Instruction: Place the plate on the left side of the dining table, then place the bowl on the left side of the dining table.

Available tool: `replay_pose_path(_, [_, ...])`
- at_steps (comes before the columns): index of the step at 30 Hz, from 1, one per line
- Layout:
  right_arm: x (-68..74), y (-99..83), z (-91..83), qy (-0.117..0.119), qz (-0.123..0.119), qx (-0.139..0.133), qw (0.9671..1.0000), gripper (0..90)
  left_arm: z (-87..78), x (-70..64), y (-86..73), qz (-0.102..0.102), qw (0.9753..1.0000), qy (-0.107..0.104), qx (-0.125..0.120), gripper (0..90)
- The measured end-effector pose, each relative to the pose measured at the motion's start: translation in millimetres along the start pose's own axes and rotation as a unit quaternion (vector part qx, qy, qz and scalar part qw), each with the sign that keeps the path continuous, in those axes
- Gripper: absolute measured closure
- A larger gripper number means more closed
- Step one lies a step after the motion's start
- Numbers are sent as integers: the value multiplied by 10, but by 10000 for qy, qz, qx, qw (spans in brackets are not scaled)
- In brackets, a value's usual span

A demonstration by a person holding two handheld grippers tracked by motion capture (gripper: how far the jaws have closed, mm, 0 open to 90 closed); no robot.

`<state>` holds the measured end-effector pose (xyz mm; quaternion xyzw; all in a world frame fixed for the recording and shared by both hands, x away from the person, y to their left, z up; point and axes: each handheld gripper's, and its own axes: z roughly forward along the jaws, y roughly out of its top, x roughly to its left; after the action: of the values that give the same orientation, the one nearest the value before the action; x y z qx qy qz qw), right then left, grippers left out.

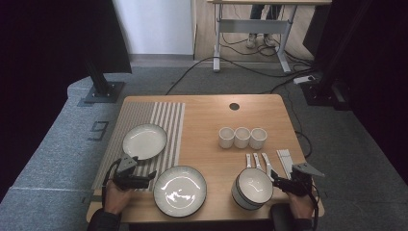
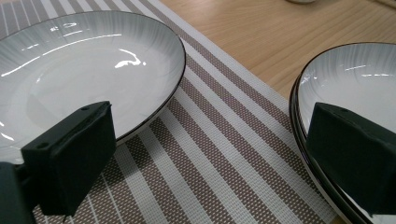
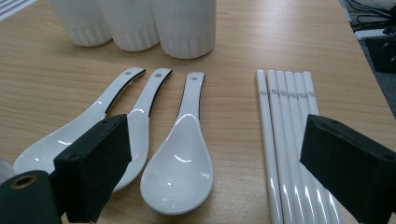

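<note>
My left gripper (image 1: pixel 151 177) is open near the table's front left, over the striped placemat (image 1: pixel 166 126), held by a hand. In the left gripper view its jaws (image 2: pixel 215 154) stand wide apart with nothing between them. A white plate (image 2: pixel 84 70) lies behind the left jaw and a stack of plates (image 2: pixel 359 84) behind the right jaw. My right gripper (image 1: pixel 275 176) is open at the front right. Ahead of its jaws (image 3: pixel 219 163) lie three white spoons (image 3: pixel 180 154) and several white chopsticks (image 3: pixel 289 116), neither of them touched.
The single plate (image 1: pixel 144 141) rests on the placemat and the plate stack (image 1: pixel 180 190) sits at front centre. Stacked bowls (image 1: pixel 253 187) stand beside my right gripper. Three white cups (image 1: pixel 242 137) stand in a row mid-table. Spoons (image 1: pixel 258 161) and chopsticks (image 1: pixel 285 160) lie behind the bowls.
</note>
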<state>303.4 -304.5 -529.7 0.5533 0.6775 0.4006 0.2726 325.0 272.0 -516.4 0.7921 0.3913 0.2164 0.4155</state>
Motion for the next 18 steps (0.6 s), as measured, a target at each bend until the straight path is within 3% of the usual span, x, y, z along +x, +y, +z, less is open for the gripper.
replay_pose_path(5, [20, 9, 12, -5, -88, 70, 9999, 83, -1, 4, -2, -11, 10000, -1, -21, 14])
replay_pose_path(18, [63, 73, -37, 338, -74, 473, 9983, 137, 12, -8, 0, 38, 10000, -38, 6, 14])
